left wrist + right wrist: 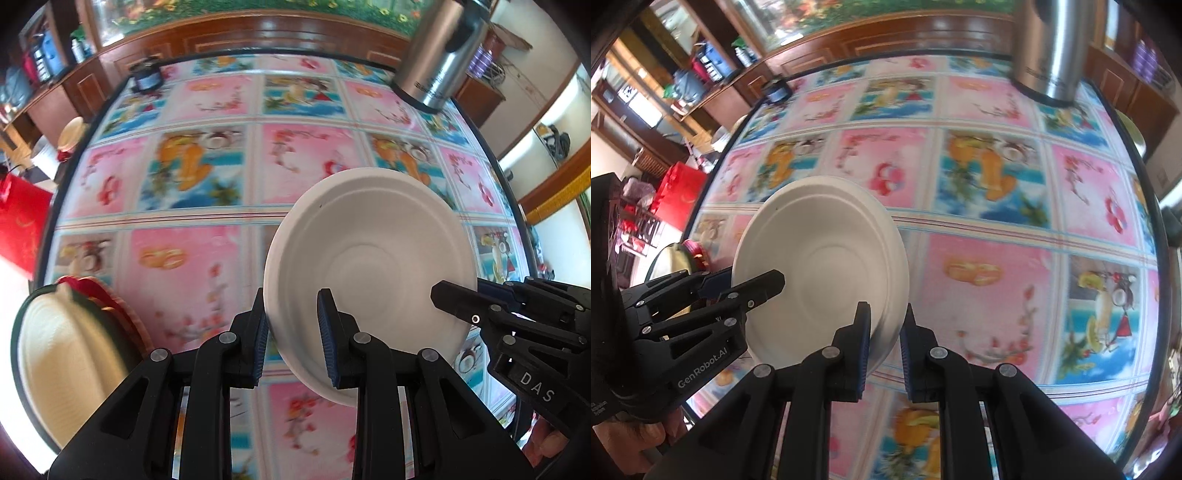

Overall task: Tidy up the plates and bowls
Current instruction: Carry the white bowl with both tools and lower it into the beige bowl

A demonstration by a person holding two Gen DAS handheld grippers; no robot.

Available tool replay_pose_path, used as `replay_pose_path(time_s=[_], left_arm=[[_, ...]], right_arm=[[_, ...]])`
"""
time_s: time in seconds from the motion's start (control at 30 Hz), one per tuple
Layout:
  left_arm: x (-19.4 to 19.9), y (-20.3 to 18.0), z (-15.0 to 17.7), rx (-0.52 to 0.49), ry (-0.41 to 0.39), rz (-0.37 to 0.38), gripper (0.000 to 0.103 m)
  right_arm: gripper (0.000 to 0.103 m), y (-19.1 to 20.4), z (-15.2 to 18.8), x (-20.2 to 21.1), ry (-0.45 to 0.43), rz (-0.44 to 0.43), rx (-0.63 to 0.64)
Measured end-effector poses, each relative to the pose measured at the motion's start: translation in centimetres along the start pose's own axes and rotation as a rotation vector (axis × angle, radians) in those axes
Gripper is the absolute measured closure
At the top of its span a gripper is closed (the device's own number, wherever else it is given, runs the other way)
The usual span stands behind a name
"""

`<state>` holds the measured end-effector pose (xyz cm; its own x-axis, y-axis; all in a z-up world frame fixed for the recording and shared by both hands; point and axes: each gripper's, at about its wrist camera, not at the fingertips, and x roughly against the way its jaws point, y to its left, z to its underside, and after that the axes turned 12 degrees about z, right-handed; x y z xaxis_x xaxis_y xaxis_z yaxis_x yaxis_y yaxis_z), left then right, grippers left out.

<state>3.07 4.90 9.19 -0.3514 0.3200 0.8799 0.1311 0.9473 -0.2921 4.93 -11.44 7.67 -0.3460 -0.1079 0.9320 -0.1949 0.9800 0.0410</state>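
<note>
A white paper bowl (369, 258) is held tilted above the patterned table, its inside facing me. My left gripper (293, 332) has its jaws over the bowl's left rim, shut on it. My right gripper (884, 332) has its jaws over the bowl's (820, 266) right rim, shut on it. The right gripper also shows in the left wrist view (480, 306), and the left gripper in the right wrist view (738, 288). A cream plate (62, 362) lies on a stack with a red-rimmed dish (110, 299) at the table's left edge.
A steel thermos (439, 55) stands at the far right of the table (207, 258). A small dark jar (147, 75) stands at the far left. Wooden cabinets and shelves line the wall behind. A red box (18, 225) stands off the left edge.
</note>
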Motion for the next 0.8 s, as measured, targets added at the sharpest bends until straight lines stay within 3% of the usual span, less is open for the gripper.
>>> replay_pose_path(time_s=[0.8], left_arm=[[9.9, 12.8, 4.4, 0.179, -0.113, -0.124, 0.078]], right_arm=[[0.086, 16.2, -1.7, 2.0, -0.062, -0.063, 0.276]])
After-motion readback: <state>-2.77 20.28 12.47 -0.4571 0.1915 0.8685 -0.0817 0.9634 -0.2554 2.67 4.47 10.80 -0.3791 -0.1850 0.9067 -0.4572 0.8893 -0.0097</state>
